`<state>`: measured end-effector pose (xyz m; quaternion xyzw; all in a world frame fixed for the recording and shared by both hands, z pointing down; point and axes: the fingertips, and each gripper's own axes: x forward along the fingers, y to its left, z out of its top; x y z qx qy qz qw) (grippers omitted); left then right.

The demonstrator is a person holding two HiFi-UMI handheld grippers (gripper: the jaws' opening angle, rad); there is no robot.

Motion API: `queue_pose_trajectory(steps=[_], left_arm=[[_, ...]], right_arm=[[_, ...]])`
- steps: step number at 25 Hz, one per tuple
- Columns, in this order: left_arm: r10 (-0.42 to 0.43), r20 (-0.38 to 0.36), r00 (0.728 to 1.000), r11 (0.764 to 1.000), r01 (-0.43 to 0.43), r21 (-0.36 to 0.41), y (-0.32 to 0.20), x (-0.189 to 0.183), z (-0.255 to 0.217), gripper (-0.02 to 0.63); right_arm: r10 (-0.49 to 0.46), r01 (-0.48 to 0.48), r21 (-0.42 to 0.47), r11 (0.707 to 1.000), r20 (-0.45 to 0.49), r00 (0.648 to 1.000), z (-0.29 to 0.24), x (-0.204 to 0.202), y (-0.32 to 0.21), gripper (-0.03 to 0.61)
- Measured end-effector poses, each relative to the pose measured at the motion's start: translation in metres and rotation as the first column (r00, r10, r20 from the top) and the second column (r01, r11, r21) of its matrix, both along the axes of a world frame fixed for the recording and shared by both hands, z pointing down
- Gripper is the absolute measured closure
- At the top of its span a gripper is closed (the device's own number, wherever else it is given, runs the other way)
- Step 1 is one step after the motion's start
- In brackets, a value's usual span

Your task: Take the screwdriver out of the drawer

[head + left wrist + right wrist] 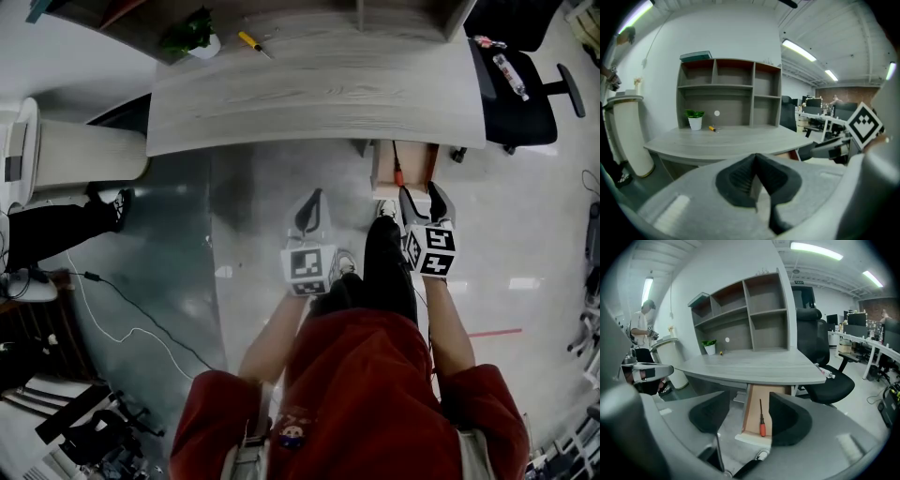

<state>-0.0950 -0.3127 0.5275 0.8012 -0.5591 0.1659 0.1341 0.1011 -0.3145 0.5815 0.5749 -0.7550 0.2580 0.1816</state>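
Note:
Under the grey desk [319, 94] a wooden drawer [381, 172] stands pulled out. A screwdriver [398, 174] with a red handle lies in it, blade pointing to the back. My right gripper [424, 194] hovers open just in front of the drawer. In the right gripper view its pads [787, 420] frame the drawer [751, 414] and the screwdriver [761, 422] without touching them. My left gripper [312, 202] hangs to the left of the drawer over the floor, shut on nothing; its pads [740, 180] meet in the left gripper view.
On the desk lie a yellow screwdriver [251, 41] and a potted plant [192, 33], with a shelf unit [729, 91] behind. A black office chair [516, 89] stands right of the drawer, a white cylinder [80, 155] at the left. A cable [122, 319] crosses the floor.

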Motion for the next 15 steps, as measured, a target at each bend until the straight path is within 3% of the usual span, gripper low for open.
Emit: queue_pose_trajectory(steps=[8, 15], left_arm=[[0.009, 0.017, 1.000, 0.996, -0.008, -0.088, -0.027, 0.015, 0.066, 0.614], [-0.020, 0.010, 1.000, 0.985, 0.021, -0.170, -0.045, 0.021, 0.132, 0.614]], right_arm=[[-0.040, 0.039, -0.106, 0.994, -0.013, 0.999, 0.076, -0.002, -0.026, 0.330], [-0.088, 0.082, -0.223, 0.971, -0.014, 0.996, 0.156, 0.000, -0.043, 0.330]])
